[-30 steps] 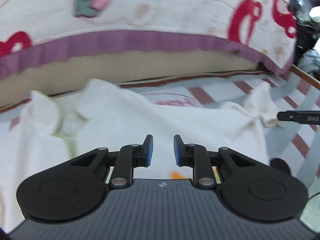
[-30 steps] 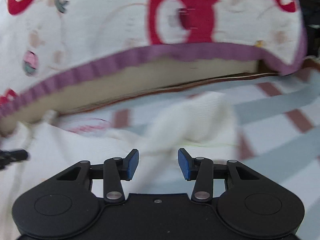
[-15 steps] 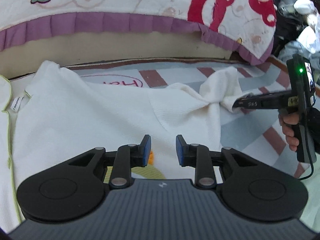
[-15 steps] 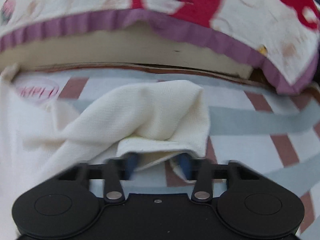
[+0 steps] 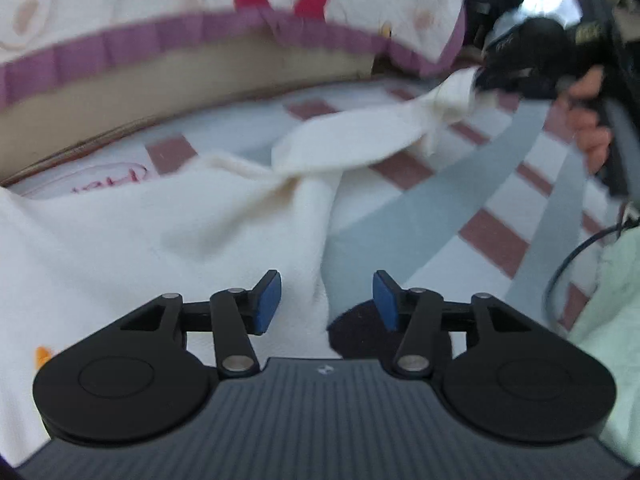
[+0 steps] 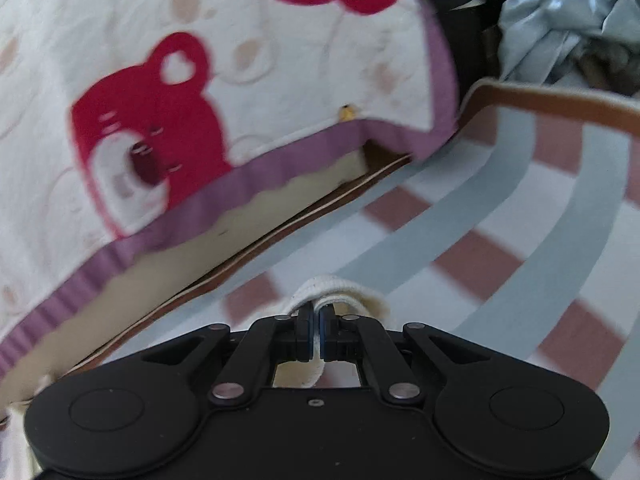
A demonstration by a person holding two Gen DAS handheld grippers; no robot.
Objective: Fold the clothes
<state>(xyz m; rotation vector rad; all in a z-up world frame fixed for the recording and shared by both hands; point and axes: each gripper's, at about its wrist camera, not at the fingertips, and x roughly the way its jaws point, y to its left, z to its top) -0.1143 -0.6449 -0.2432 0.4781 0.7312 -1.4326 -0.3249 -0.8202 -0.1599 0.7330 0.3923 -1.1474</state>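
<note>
A cream white garment (image 5: 120, 232) lies spread on the striped bed sheet (image 5: 420, 216). Its sleeve (image 5: 360, 136) is stretched up and to the right, off the sheet. My right gripper (image 5: 482, 80) is shut on the sleeve's end, and a hand (image 5: 592, 136) holds that tool. In the right wrist view the cuff (image 6: 332, 286) bulges out in front of the closed right gripper (image 6: 316, 320). My left gripper (image 5: 326, 300) hovers over the garment's right edge. Its jaws are opening, with nothing pressed between the blue pads (image 5: 266, 304).
A thick quilt (image 6: 200, 80) with red bears and purple trim overhangs the beige mattress side (image 5: 200, 76) at the back. Dark and grey clothes (image 6: 560, 28) pile beyond the bed's brown edge (image 6: 560, 100). A pale green cloth (image 5: 612, 300) and a black cable (image 5: 568, 264) lie at the right.
My right gripper closed on the sleeve's cuff and pulled the sleeve out to the right. My left gripper slid right along the garment to its edge and its jaws widened.
</note>
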